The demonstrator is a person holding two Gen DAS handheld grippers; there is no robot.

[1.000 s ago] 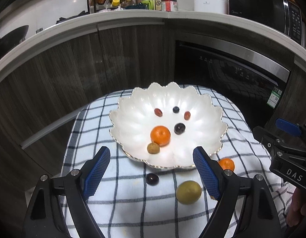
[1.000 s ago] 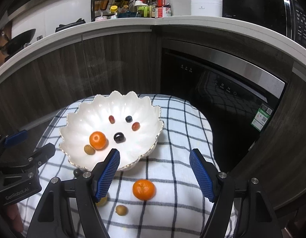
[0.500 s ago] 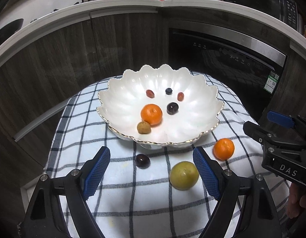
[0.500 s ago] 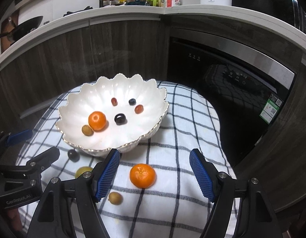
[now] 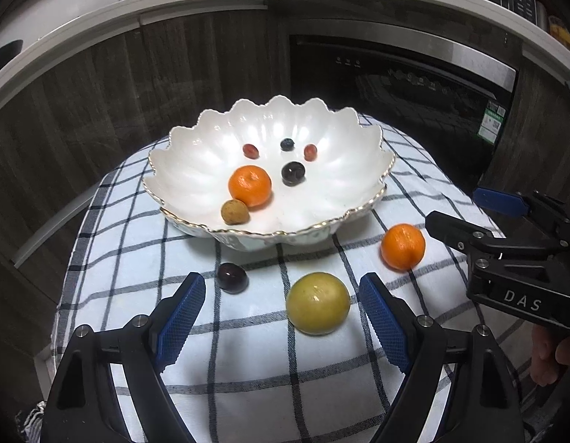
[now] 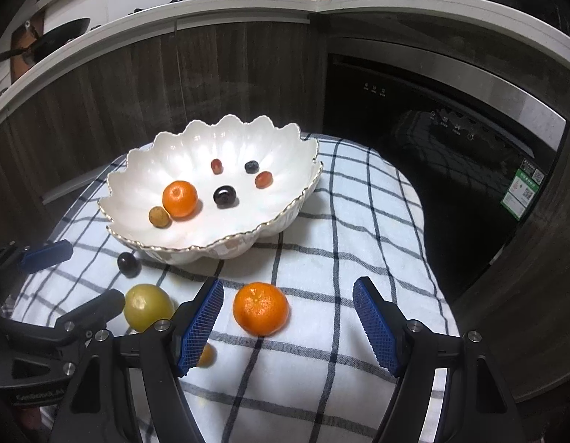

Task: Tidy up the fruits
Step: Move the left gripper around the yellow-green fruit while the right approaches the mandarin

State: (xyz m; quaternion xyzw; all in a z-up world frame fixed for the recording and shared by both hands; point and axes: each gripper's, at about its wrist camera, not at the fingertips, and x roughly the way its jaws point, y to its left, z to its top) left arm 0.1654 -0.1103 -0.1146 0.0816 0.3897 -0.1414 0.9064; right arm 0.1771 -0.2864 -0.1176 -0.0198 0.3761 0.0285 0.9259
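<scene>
lowering both sets of jaws toward the loose fruit on the checked white-and-navy cloth covering the desk. my left gripper is wide open and empty, with the round yellow-green fruit just ahead between its blue pads; my right gripper is likewise open and empty, framing the small orange mandarin. the scalloped white ceramic bowl with a gold rim sits toward the desk's far edge, already holding some fruit. to do this well, i'd centre each fruit between the pads, close gently so nothing rolls, and avoid nudging the dark plum near the bowl's base.
</scene>
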